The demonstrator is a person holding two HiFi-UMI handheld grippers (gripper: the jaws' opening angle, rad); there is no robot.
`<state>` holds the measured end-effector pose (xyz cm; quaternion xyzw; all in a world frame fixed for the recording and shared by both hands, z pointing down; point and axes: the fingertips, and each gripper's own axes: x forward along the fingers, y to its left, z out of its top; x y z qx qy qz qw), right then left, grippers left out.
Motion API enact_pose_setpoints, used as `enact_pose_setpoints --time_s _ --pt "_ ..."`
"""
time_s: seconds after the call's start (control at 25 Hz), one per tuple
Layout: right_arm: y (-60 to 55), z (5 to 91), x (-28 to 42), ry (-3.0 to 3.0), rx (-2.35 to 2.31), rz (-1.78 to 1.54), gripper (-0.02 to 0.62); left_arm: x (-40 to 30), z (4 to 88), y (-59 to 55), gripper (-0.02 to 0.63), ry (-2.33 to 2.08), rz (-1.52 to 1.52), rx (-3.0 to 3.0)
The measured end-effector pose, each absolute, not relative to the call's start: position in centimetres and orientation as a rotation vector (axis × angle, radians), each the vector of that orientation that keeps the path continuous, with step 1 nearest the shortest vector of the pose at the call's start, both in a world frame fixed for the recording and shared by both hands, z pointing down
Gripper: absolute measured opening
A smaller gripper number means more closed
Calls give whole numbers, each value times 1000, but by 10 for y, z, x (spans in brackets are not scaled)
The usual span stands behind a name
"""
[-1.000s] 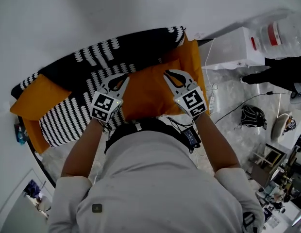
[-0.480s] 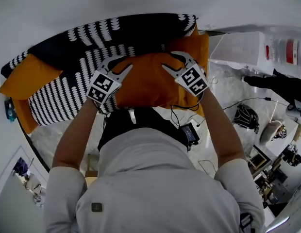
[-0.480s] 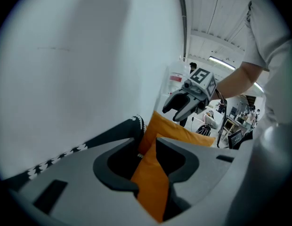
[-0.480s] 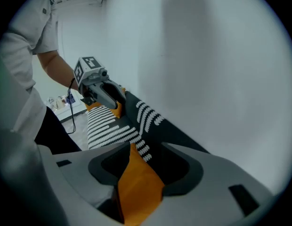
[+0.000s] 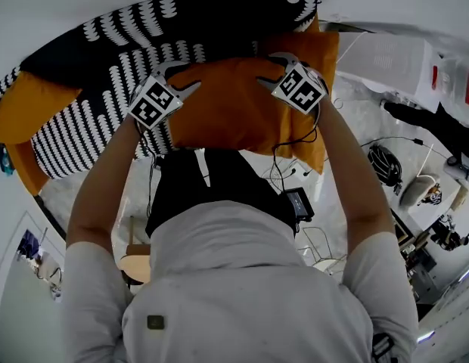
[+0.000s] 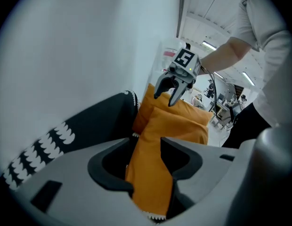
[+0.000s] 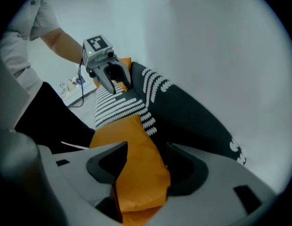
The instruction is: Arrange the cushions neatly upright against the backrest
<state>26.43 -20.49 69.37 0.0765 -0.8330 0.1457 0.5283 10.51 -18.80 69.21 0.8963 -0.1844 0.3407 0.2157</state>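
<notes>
**Ana:** Where was the big soft orange square cushion (image 5: 227, 108)?

**Ben:** Its 2 ends sat between the jaws. The left gripper (image 5: 181, 76) had 1 end and the right gripper (image 5: 268, 68) had the other. Both pairs of jaws had just been opening. They stood wide and did not squeeze the cloth.

**Ana:** What could have gone wrong?

**Ben:** I think the cushion could have flopped forward. That would take it away from the black sofa backrest with white marks (image 5: 204, 17) just past the jaw tips. It was soft, and nothing held it up.

**Ana:** Anything else?

**Ben:** The cloth lay against the inside of the jaws. A fast pull back could have caught it and dragged the cushion down. It could also have bumped the second orange cushion (image 5: 318, 51) just beside the right jaws.
</notes>
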Motion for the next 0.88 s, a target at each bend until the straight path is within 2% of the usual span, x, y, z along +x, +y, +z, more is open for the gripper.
enact_pose_setpoints --time_s 0.56,0.88 --pt "-197 824 282 -1717 -39 377 256 106 851 -175 219 -310 1145 2322" --pt "-185 853 283 -1643 -107 460 243 85 916 -162 225 -257 1230 2203"
